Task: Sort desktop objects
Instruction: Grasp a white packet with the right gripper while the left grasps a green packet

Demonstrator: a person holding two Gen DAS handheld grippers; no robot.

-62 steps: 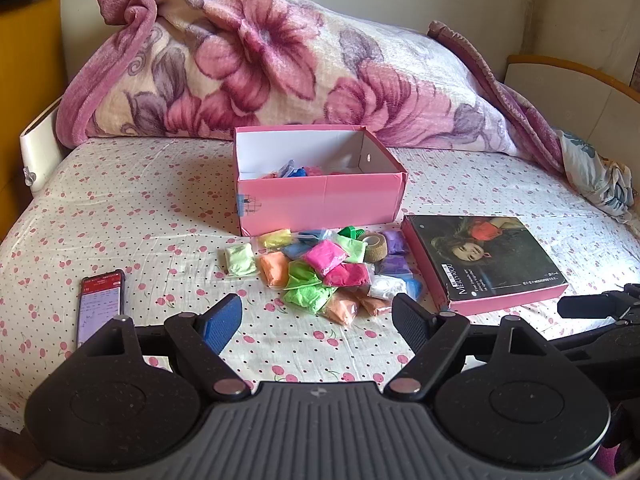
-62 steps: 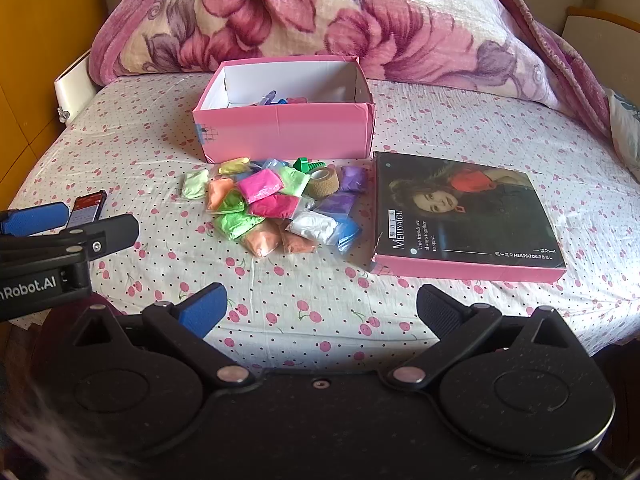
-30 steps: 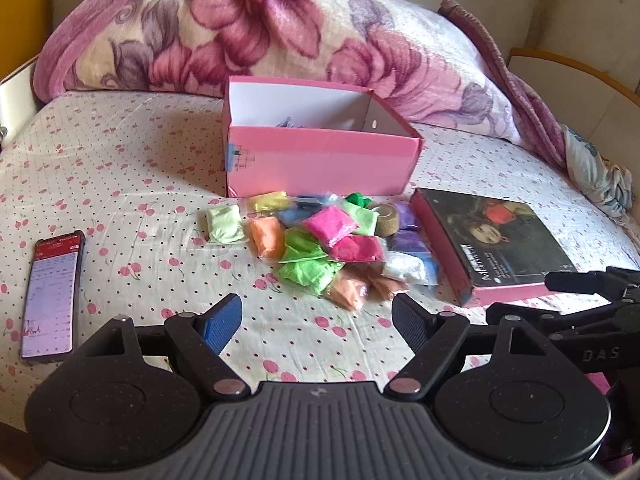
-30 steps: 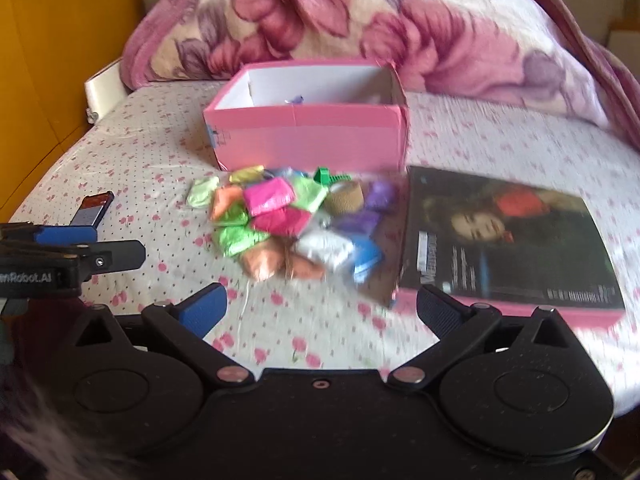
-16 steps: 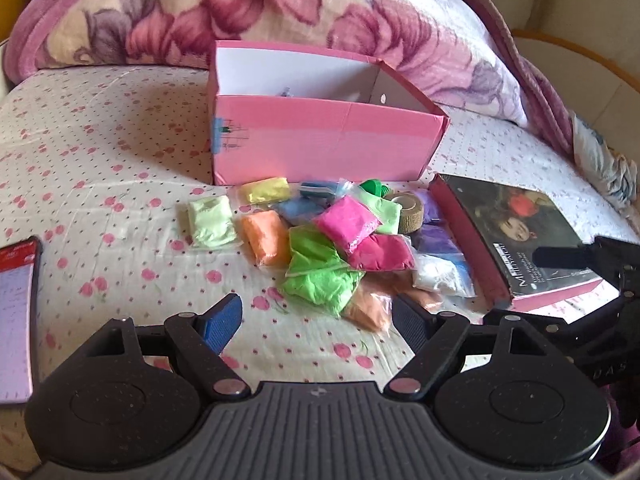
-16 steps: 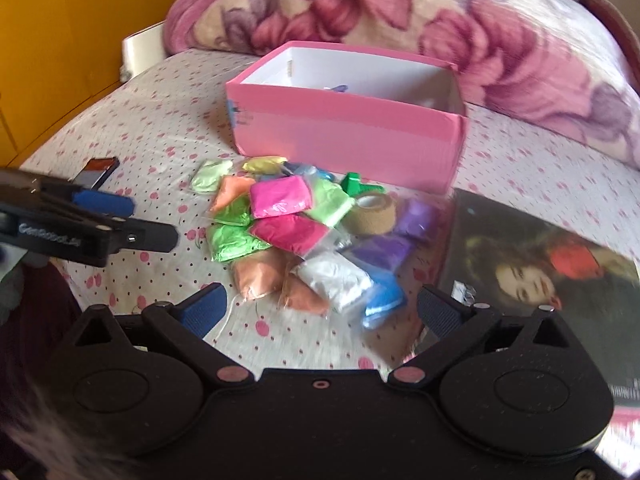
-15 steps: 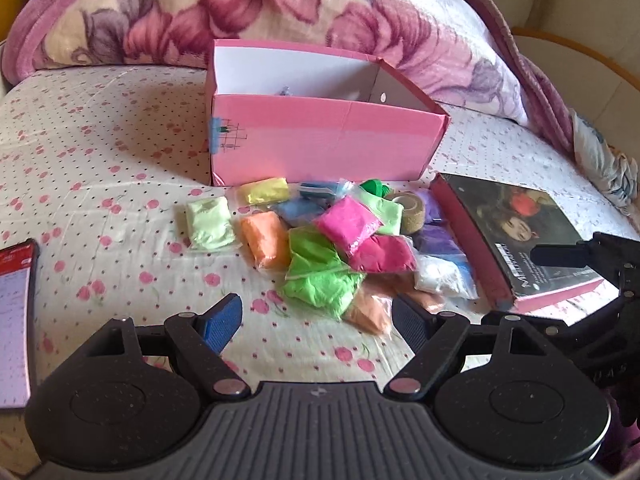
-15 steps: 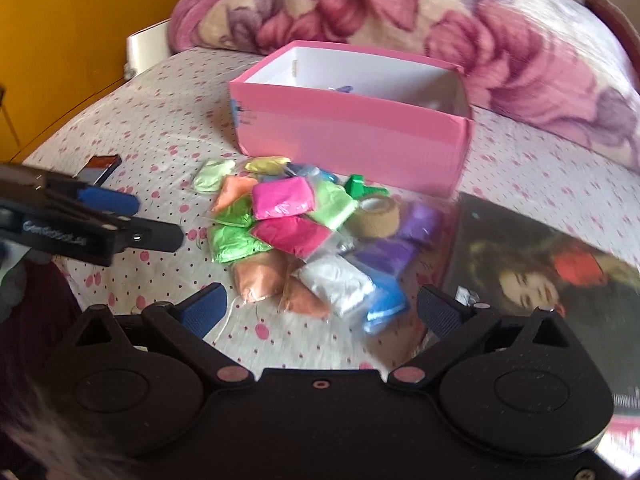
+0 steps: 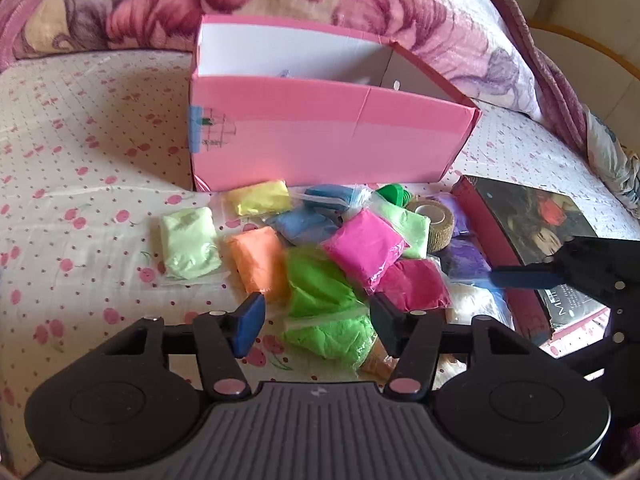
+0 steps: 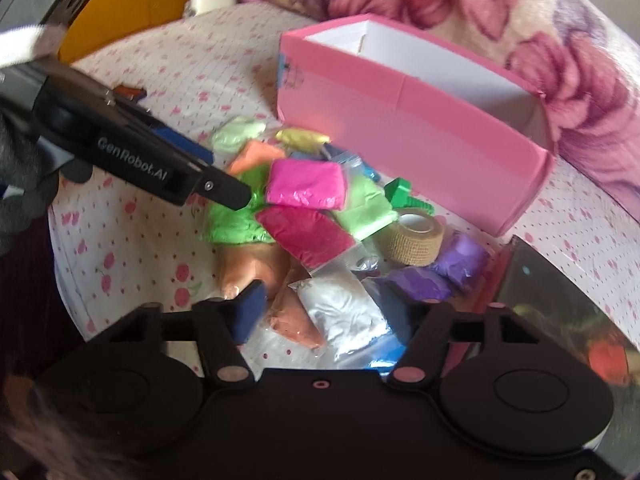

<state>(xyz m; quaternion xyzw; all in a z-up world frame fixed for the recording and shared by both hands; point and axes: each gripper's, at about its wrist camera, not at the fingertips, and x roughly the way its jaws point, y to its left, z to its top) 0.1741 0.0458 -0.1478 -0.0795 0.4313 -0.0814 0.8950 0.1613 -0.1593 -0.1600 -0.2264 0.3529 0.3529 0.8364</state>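
Observation:
A pile of small clay bags lies on the bed in front of an open pink box [image 9: 320, 140]. My left gripper [image 9: 316, 320] is open, its fingers on either side of the bright green bag [image 9: 320, 300]. The pink bag [image 9: 364, 246] and magenta bag [image 9: 412, 284] lie just beyond. My right gripper [image 10: 324, 312] is open over the white bag [image 10: 340, 304] and the orange-brown bags [image 10: 256, 264]. The left gripper's finger [image 10: 216, 188] shows in the right wrist view over the green bag [image 10: 236, 224]. The pink box [image 10: 400, 136] stands behind.
A roll of tan tape [image 9: 434, 224] and a green piece [image 9: 392, 194] lie at the pile's far side. A dark book with a pink edge [image 9: 532, 236] lies to the right. A flowered blanket [image 9: 280, 8] is heaped behind the box. A phone [image 10: 128, 92] lies far left.
Both grippers have moved forward and down onto the pile. The left now straddles the green bag, the right hovers over the white and orange-brown bags. Both jaw gaps have narrowed somewhat.

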